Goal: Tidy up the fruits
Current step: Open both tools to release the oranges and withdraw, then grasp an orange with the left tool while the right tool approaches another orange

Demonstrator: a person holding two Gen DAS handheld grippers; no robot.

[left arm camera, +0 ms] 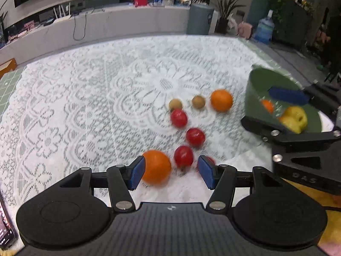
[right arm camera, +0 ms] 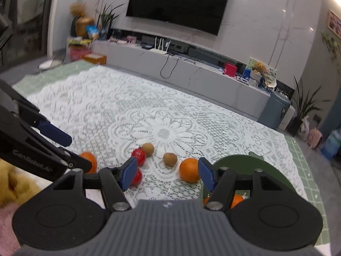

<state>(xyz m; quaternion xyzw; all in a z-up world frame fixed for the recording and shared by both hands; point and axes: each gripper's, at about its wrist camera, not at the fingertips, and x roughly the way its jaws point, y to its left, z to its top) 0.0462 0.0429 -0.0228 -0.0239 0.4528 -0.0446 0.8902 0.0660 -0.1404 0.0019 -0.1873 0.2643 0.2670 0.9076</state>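
Loose fruit lies on a white lace tablecloth (left arm camera: 85, 106). My left gripper (left arm camera: 171, 171) is open, low over the cloth. A near orange (left arm camera: 156, 167) sits just inside its left pad, and a red fruit (left arm camera: 183, 156) lies between the fingers. Two more red fruits (left arm camera: 178, 118) (left arm camera: 195, 137), two brown kiwis (left arm camera: 175, 104) (left arm camera: 198, 101) and a far orange (left arm camera: 221, 100) lie beyond. A green bowl (left arm camera: 259, 98) at the right holds a yellow fruit (left arm camera: 295, 118) and a small orange (left arm camera: 267, 106). My right gripper (right arm camera: 167, 173) is open and empty beside the bowl (right arm camera: 249, 166), near the far orange (right arm camera: 190, 170).
A long grey TV cabinet (right arm camera: 191, 74) with a router and boxes runs behind the table, under a wall TV (right arm camera: 179, 2). A grey bin (left arm camera: 200, 19), potted plants and a water jug (left arm camera: 264, 29) stand on the floor. A phone (left arm camera: 5, 228) lies at the table's near left.
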